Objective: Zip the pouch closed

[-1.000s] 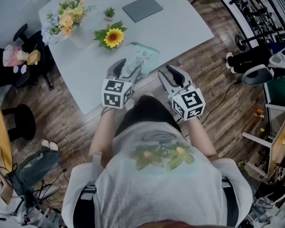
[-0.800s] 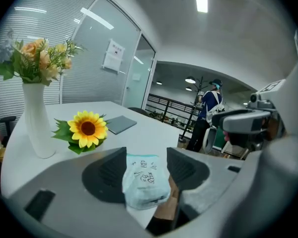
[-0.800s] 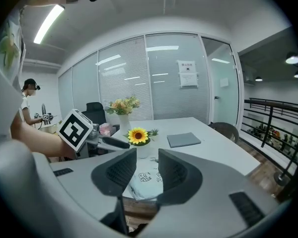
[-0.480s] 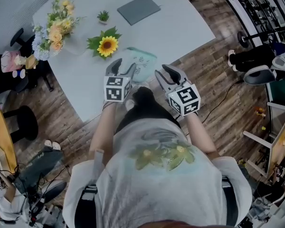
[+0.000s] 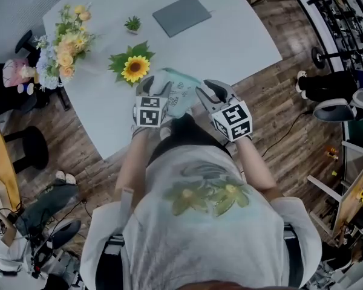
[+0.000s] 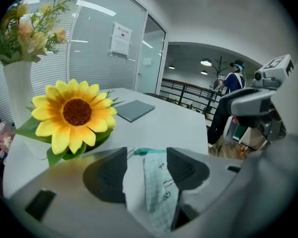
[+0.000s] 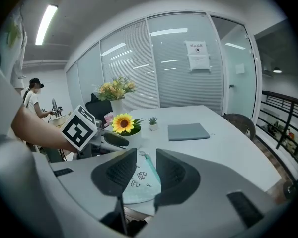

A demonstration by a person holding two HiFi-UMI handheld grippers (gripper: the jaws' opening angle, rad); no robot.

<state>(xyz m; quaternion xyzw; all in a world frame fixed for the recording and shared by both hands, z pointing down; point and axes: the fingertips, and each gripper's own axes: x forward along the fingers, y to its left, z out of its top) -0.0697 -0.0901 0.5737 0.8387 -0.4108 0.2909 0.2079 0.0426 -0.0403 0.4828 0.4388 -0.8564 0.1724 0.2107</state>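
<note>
**Pouch between two open grippers, zip edge running away from the right one**

Nearest me, the left gripper (image 6: 146, 155) has its jaws spread wide and clamped on nothing. The pale green pouch (image 6: 158, 192) shows in the gap, nearer the right-hand jaw than the left. I cannot tell whether it touches that jaw. The right gripper (image 7: 146, 155) also has its jaws apart, by a narrower gap, and holds nothing. The pouch lies just beyond and below them.

In the head view the pouch sits flat at the near edge of the tabletop (image 5: 242, 47), between the two grippers, and the left one overlaps its corner.

The next move turns on how the teal zip (image 7: 151, 170) lies. To the right gripper it runs lengthwise along the pouch's right-hand edge, leading away from the jaws. To the left gripper it lies crosswise on the pouch's far side. So I judge the right gripper better lined up to draw the slider along, while the left, closer over the fabric, pins the pouch down. I cannot pick out the slider itself, so I cannot say which end the pull starts from.

Just beyond the pouch, to the left, stands a sunflower (image 5: 135, 68). A grey pad (image 5: 181, 15) lies well apart at the far side.
</note>
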